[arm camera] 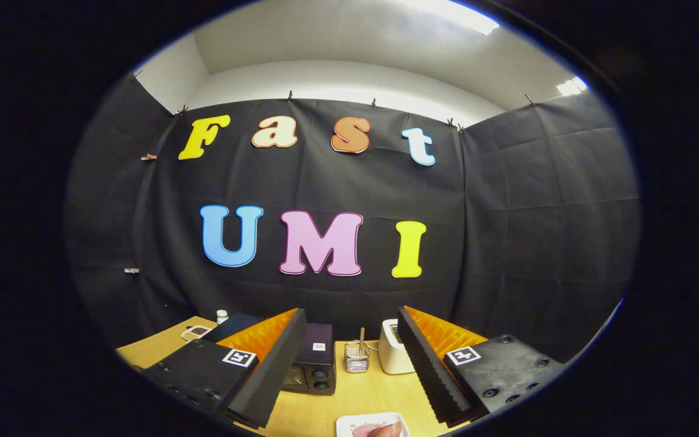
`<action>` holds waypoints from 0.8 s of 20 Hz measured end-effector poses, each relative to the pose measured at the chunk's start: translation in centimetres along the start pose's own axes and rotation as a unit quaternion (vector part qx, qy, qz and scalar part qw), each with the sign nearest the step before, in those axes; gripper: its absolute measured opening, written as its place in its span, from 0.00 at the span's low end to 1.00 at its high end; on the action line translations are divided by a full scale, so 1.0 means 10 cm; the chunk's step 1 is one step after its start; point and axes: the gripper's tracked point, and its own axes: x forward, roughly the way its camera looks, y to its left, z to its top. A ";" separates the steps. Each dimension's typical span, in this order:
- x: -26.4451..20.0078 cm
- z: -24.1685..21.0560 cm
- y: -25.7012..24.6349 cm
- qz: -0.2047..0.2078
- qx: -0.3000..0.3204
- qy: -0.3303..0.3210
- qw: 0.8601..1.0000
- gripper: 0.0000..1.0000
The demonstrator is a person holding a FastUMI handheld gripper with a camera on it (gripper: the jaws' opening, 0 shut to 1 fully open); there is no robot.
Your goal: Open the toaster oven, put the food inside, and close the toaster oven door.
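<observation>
On the wooden table point(361, 394), the black oven point(314, 359) sits just beyond the left finger, the food point(384, 430) on a white plate point(349, 423) lies between the wide-apart fingers of the gripper point(349, 358).

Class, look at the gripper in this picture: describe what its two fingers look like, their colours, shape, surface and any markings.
The gripper has two wedge-shaped fingers with ribbed black pads on their inner faces and orange sides. Each sits on a black mount with screws, bearing a square black-and-white marker.
</observation>
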 end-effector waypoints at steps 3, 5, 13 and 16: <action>0.12 -0.05 0.26 0.009 0.024 0.015 1.000 0.98; 0.26 -0.09 0.49 0.012 0.037 0.019 0.999 0.98; 0.78 -0.99 1.58 0.038 0.054 0.098 0.993 0.98; 0.95 -1.46 1.87 0.045 0.045 0.142 0.988 0.98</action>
